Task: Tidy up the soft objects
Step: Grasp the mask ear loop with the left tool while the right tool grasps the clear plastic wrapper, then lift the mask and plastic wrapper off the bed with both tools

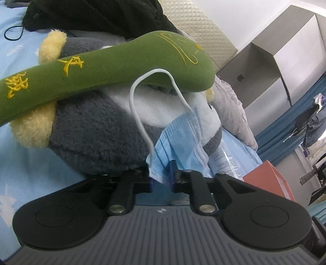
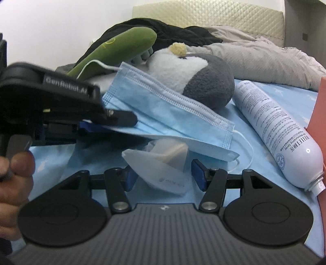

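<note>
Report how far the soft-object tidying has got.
Done: nothing looks sorted yet; the grey plush toy, green plush and dark clothing are still heaped together on the bed.
In hand: the left hand-held gripper is shut on the blue face mask; the right hand-held gripper is open around a white wrapper.
Left: placing the mask and sorting the pile.

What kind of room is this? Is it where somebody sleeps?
Probably a bedroom, yes. Things lie on a light blue bedsheet, a padded headboard stands behind it, and a grey-and-white plush toy rests on the bed beside rumpled clothes.
</note>
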The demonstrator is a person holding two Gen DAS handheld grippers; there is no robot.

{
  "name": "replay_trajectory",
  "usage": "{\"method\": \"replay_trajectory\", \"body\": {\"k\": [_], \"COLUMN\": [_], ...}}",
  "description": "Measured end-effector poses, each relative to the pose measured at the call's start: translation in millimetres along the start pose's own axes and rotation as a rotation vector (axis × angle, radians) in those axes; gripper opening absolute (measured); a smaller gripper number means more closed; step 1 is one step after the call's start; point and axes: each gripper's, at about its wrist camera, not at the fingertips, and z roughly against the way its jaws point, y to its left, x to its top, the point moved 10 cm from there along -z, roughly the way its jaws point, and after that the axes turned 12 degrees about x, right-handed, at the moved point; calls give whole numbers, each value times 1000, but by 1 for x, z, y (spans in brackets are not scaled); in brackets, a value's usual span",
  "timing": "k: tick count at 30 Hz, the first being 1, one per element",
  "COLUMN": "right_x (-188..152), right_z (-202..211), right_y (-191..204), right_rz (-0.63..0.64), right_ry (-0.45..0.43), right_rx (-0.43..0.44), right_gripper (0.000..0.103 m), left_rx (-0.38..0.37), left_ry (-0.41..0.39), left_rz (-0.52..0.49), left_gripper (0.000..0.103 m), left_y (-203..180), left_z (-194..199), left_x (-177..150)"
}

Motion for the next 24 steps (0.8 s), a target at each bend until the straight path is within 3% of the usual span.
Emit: {"method": "replay_trajectory", "body": {"k": [4, 11, 24], "right_x": [3, 4, -17], "right_z": [3, 14, 58], "right_y": [-2, -4, 5], "right_rz": [1, -20, -10], "right_ry": [-26, -40, 8], "right_rx": [-24, -29, -39], "right_gripper": [53, 44, 43], "left_rx": [-7, -8, 56], "left_ry": [-2, -9, -17], "left_rz": [-21, -72, -134], "left_gripper": [7, 6, 4], "left_y": [0, -14, -23], "left_z": [7, 18, 55], "left_x": [0, -6, -30]}}
